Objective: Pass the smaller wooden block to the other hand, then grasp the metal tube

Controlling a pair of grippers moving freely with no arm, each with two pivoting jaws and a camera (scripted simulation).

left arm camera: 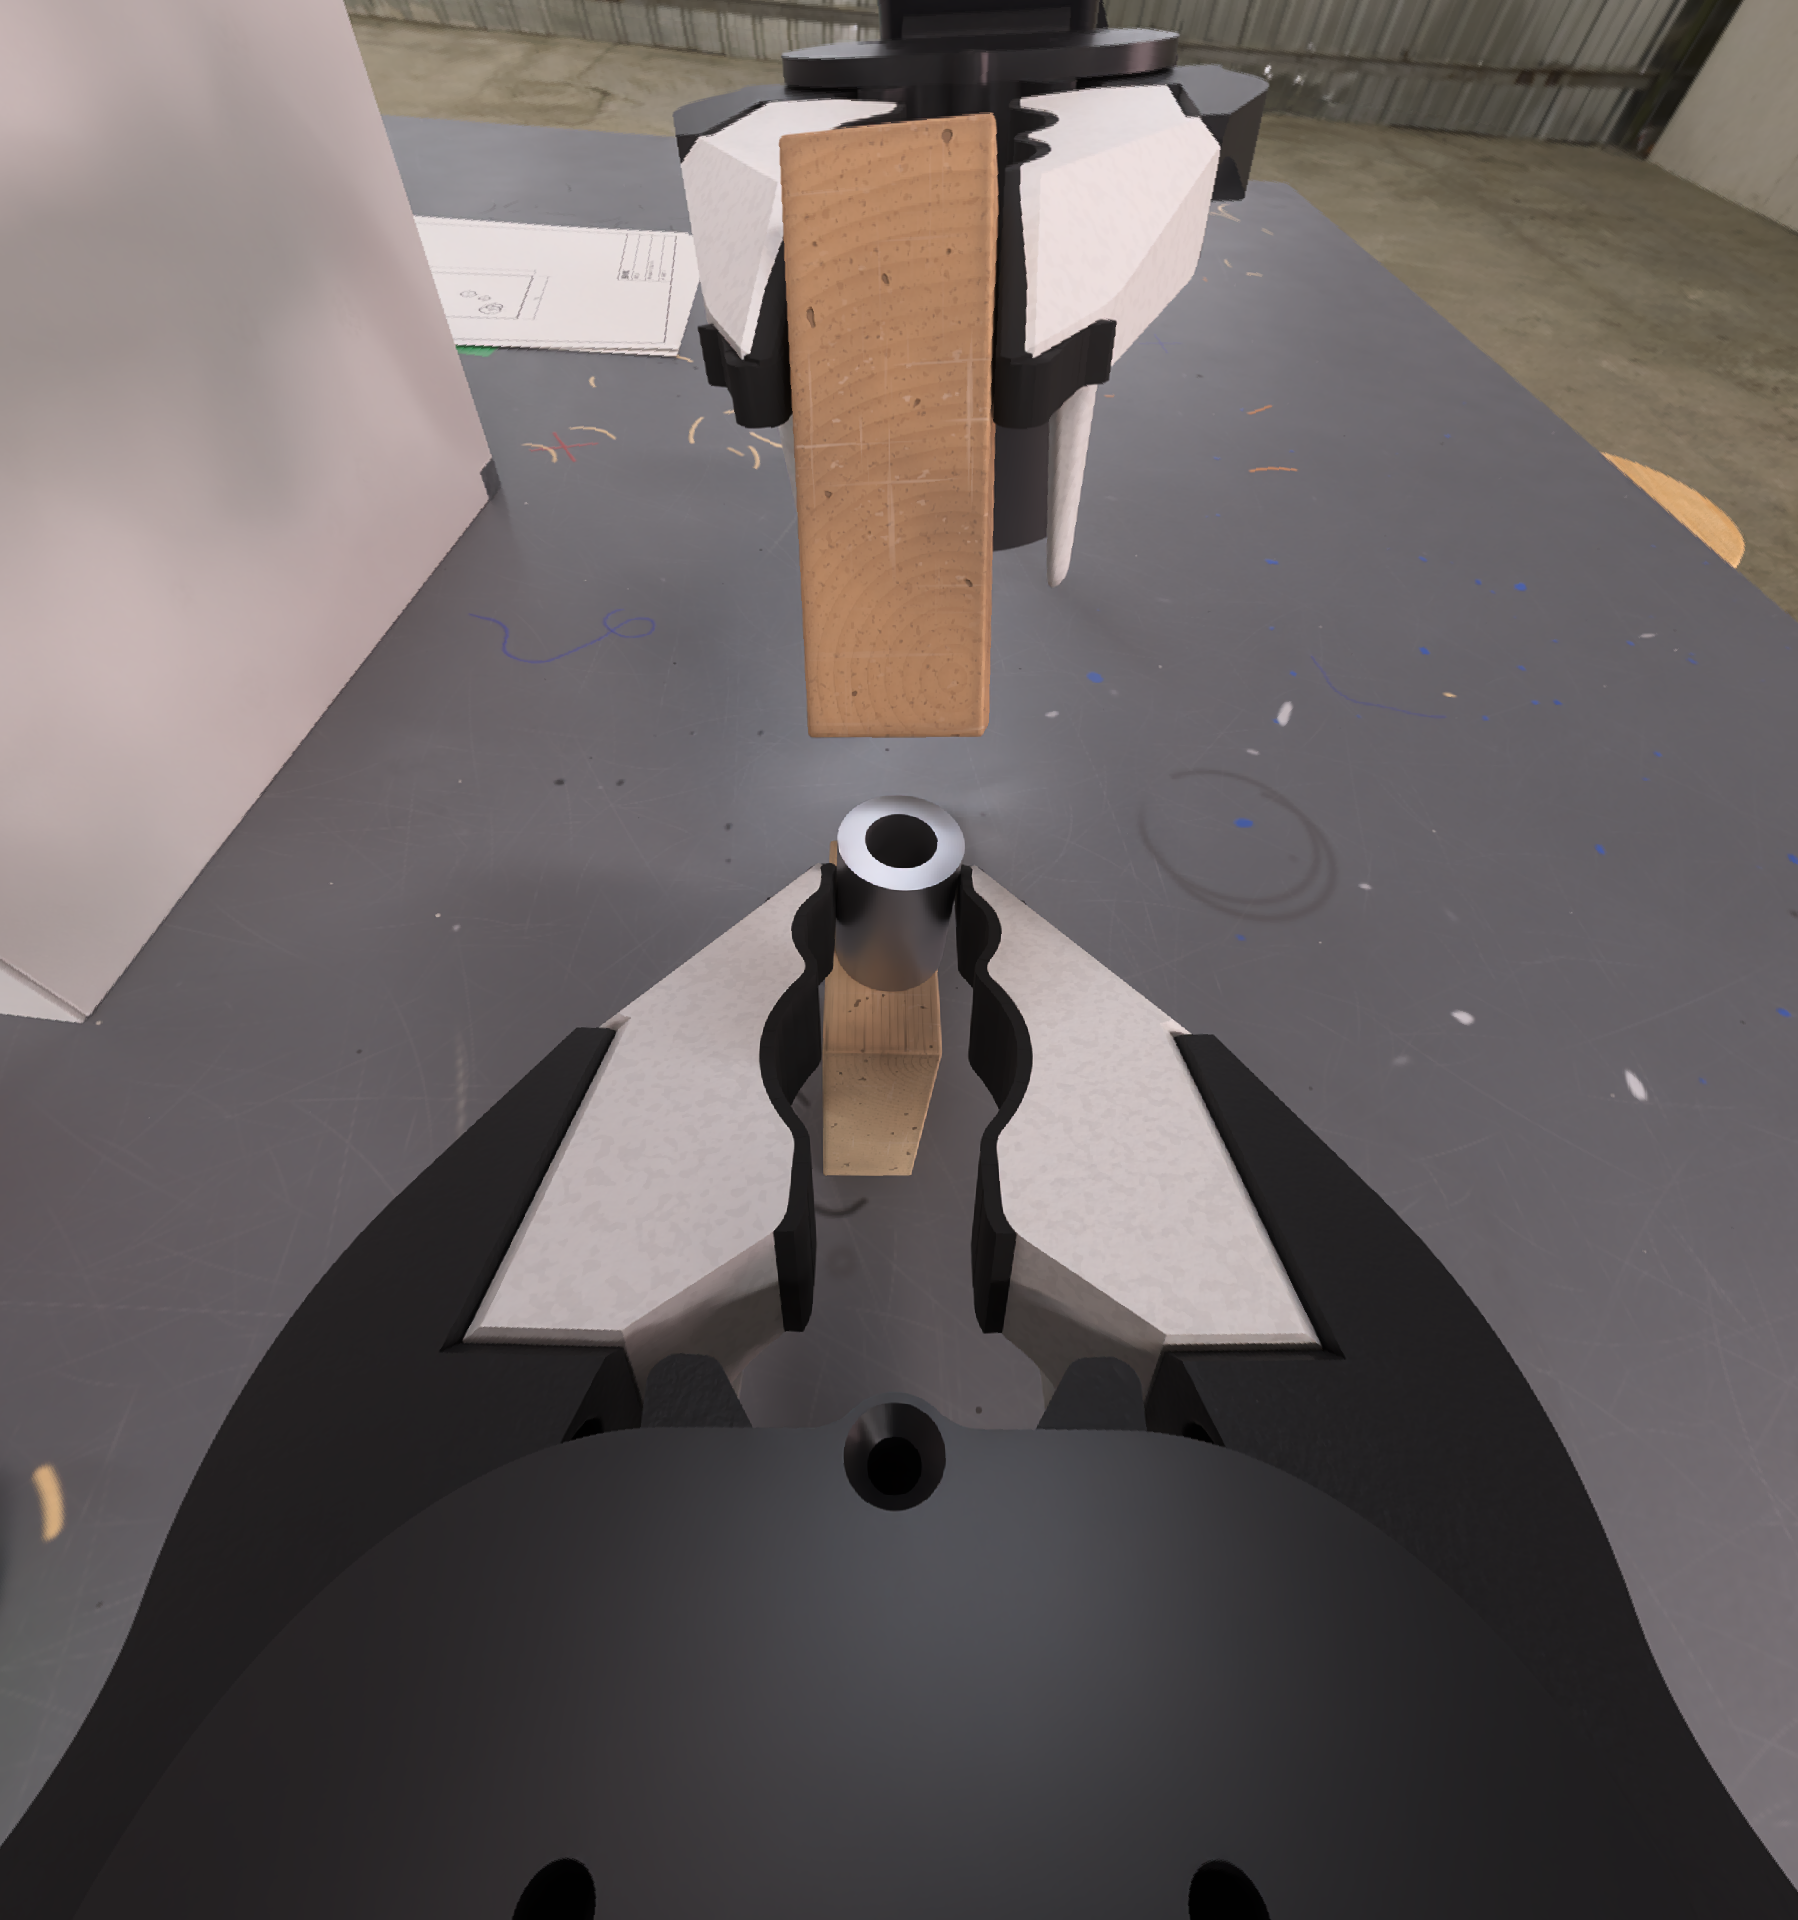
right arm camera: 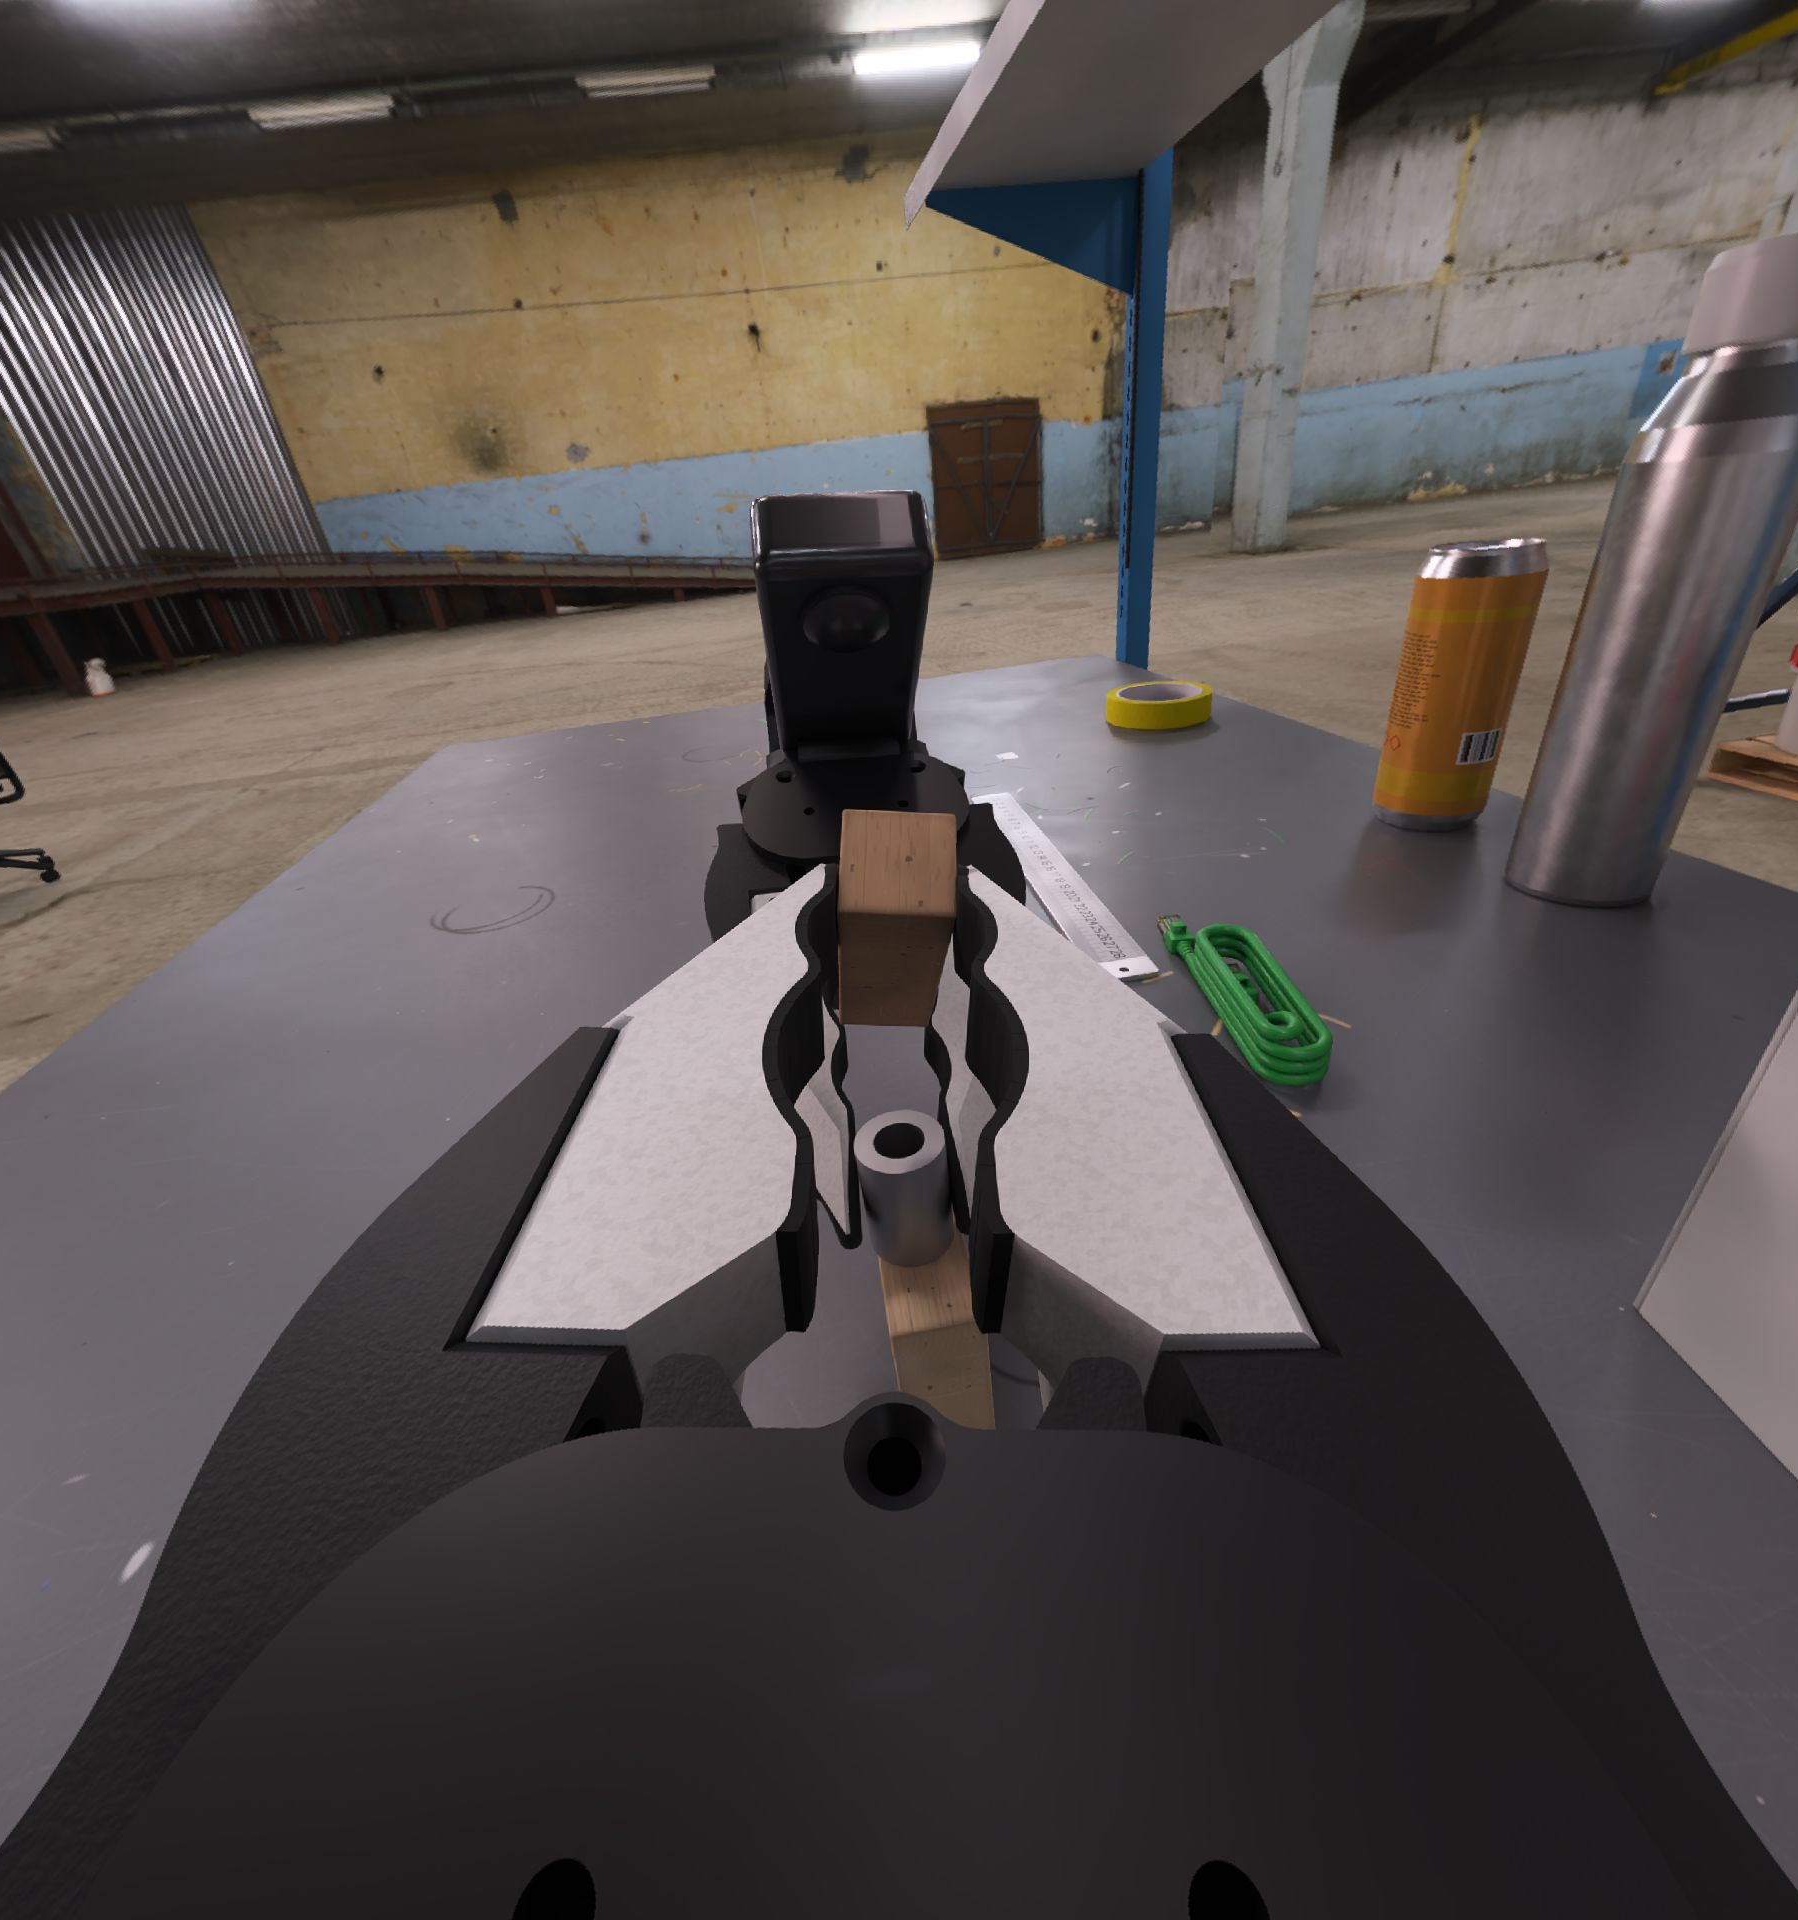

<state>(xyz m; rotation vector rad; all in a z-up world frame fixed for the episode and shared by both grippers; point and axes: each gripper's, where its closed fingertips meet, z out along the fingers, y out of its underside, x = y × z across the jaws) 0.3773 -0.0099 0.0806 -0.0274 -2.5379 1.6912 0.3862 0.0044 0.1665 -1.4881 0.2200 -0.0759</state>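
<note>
Between left gripper (left arm camera: pixel 893 894) fingers: smooth cylindrical metal tube (left arm camera: pixel 895 894); right gripper (right arm camera: pixel 895 914) clamps grainy wooden block (right arm camera: pixel 893 914).

My work surface is a dark grey table (right arm camera: pixel 251 1091), scuffed and flecked with paint. In my right wrist view, at right: a yellow tape roll (right arm camera: pixel 1159 705), an orange can (right arm camera: pixel 1451 686), a steel bottle (right arm camera: pixel 1684 623), a metal ruler (right arm camera: pixel 1077 899) and a green coiled cable (right arm camera: pixel 1253 997). In my left wrist view, a white box (left arm camera: pixel 147 468) stands at upper left, with a paper sheet (left arm camera: pixel 552 286) beside it.
</note>
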